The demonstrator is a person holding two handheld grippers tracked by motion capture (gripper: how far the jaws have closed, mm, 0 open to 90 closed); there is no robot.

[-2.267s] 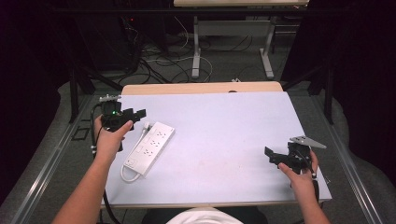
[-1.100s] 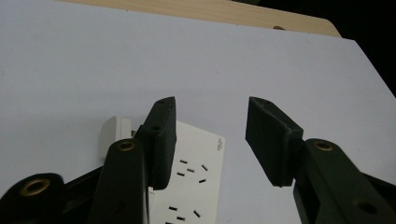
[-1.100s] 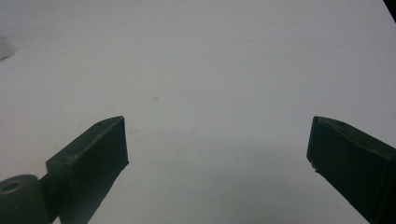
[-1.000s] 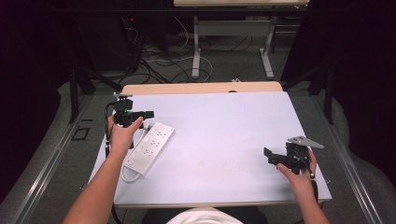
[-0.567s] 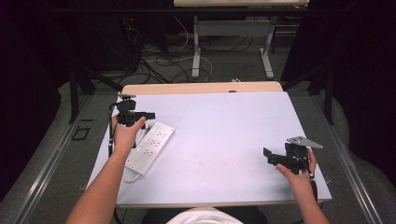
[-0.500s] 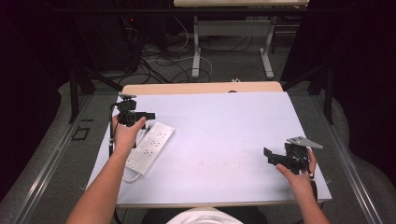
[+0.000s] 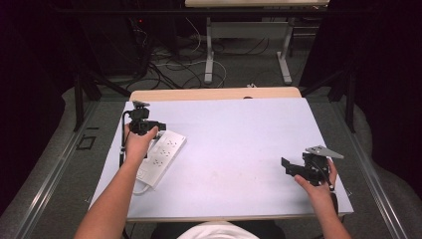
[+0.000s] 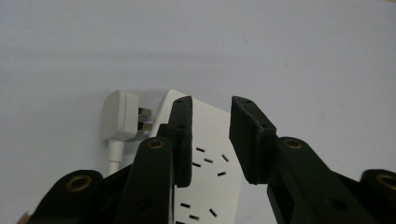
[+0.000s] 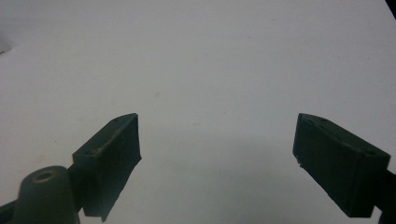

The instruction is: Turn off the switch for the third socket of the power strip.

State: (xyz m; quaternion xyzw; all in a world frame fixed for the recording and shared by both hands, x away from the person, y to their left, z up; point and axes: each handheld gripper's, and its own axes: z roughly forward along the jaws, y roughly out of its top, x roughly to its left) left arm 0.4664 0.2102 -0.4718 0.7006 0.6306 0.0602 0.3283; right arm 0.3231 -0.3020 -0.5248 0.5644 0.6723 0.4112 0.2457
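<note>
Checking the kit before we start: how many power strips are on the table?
1: a white power strip lies at the table's left side, under the left gripper, its plug beside it.

The surface (image 7: 234, 149) is evenly and brightly lit from above, while the room around it falls to near black. The high view is soft and grainy. In the left gripper view, the power strip (image 8: 210, 154) is sharp; faint shadows sit under it.

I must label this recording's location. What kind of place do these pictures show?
Probably a lab or workshop for recording: a white-topped work table stands among dark curtains, loose floor cables lie behind it, and each hand holds a black hand-held gripper.
</note>
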